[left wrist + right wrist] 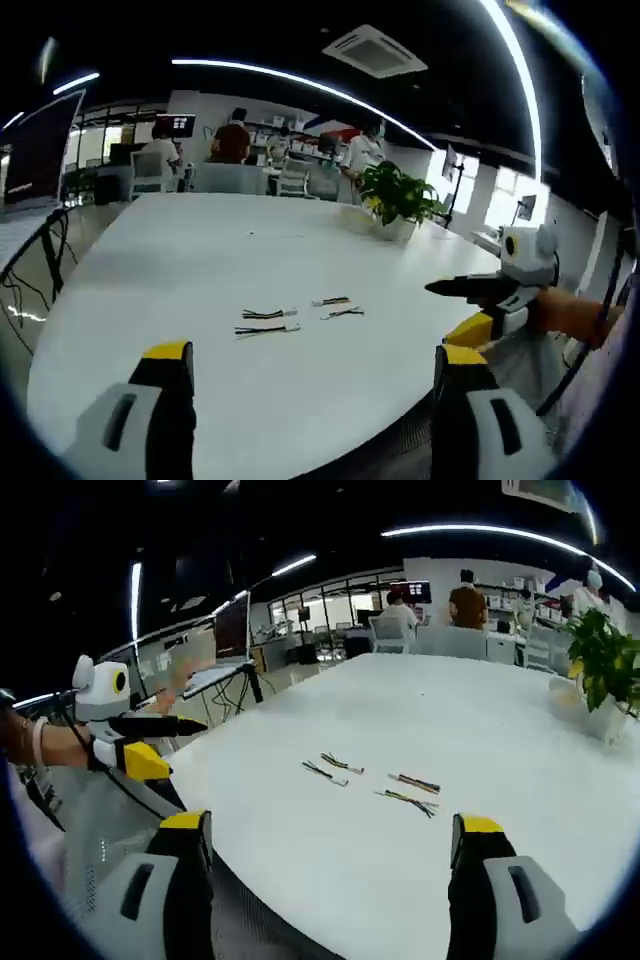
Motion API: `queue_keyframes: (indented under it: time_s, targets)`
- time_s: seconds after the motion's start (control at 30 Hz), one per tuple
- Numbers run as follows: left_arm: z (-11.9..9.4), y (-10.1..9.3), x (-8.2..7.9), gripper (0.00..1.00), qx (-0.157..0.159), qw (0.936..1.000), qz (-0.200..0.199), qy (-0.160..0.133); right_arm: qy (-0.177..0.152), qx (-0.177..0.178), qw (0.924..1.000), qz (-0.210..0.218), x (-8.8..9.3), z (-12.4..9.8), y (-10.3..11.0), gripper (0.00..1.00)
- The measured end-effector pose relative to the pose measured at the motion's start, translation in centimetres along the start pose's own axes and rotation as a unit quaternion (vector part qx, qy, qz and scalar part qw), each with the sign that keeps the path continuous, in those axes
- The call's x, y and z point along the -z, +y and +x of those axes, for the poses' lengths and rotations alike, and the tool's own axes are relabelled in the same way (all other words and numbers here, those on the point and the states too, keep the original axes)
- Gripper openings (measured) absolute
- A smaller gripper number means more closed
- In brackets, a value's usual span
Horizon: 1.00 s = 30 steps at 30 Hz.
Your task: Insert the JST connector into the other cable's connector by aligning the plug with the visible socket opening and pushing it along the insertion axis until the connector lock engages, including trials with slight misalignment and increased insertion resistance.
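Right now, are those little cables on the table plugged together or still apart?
Apart. Four short cables lie separately on the white table, gaps between them; both claws are open and empty.

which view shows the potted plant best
The left gripper view: the potted plant stands whole on the white table's far side, leaves and pale pot unobstructed. In the right gripper view the plant sits at the picture's right edge, warped by the fisheye and partly cut off.
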<state>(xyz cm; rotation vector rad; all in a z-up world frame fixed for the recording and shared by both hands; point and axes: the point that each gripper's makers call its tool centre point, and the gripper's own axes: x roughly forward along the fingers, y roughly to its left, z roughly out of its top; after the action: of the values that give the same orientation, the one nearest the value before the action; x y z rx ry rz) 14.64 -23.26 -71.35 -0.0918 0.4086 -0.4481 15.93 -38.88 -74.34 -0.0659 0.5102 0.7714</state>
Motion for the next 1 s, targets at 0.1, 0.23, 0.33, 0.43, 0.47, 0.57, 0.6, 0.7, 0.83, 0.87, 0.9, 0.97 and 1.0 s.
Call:
queue_keyframes:
  time_s: [0.1, 0.23, 0.33, 0.43, 0.47, 0.57, 0.6, 0.7, 0.83, 0.87, 0.9, 0.97, 1.0]
  targets:
    - [0.2, 0.2, 0.4, 0.99, 0.001, 0.9999, 0.011, 0.012, -0.03, -0.006, 0.9994, -0.014, -1.1, -0.1, 0.5, 0.99]
    - [-0.3, 0.3, 0.4, 0.99, -0.002, 0.9999, 0.007, 0.013, -0.014, -0.007, 0.9998, -0.012, -0.5, -0.1, 0.4, 0.99]
    - [-0.4, 0.6, 0.4, 0.99, -0.008, 0.9999, 0.004, 0.012, -0.011, -0.008, 0.9999, -0.007, -0.4, 0.0, 0.4, 0.99]
    - [-0.6, 0.9, 0.0, 0.99, -0.018, 0.9998, 0.012, 0.0, -0.012, -0.01, 0.9998, -0.01, -0.4, 0.0, 0.5, 0.99]
    - [-0.6, 0.9, -0.1, 0.99, -0.019, 0.9998, 0.012, -0.001, -0.011, -0.009, 0.9998, -0.012, -0.4, 0.0, 0.5, 0.99]
    - [-0.7, 1.0, 0.0, 0.99, -0.021, 0.9997, 0.015, 0.001, -0.009, -0.007, 0.9999, -0.013, -0.3, 0.1, 0.4, 0.99]
    - [-0.7, 1.0, 0.1, 0.99, -0.021, 0.9997, 0.015, 0.001, -0.007, -0.006, 0.9999, -0.013, -0.3, 0.1, 0.3, 0.99]
    - [-0.7, 1.2, 0.3, 0.99, -0.024, 0.9996, 0.015, 0.004, 0.0, -0.001, 0.9999, -0.016, 0.0, 0.2, 0.2, 0.99]
    - [-0.6, 1.0, 0.6, 0.99, -0.017, 0.9997, 0.012, 0.009, 0.011, 0.007, 0.9999, -0.011, 0.5, 0.2, -0.2, 0.99]
    - [-0.6, 0.9, 0.7, 0.99, -0.015, 0.9998, 0.012, 0.01, 0.012, 0.009, 0.9998, -0.009, 0.5, 0.2, -0.3, 0.99]
    - [-0.6, 0.8, 0.8, 0.99, -0.013, 0.9997, 0.013, 0.012, 0.013, 0.012, 0.9998, -0.007, 0.6, 0.2, -0.4, 0.99]
    - [-0.5, 0.7, 0.9, 0.99, -0.011, 0.9996, 0.018, 0.017, 0.013, 0.017, 0.9997, -0.007, 0.6, 0.1, -0.6, 0.99]
    - [-0.4, 0.6, 1.0, 0.99, -0.01, 0.9995, 0.022, 0.019, 0.013, 0.019, 0.9997, -0.008, 0.6, 0.1, -0.7, 0.99]
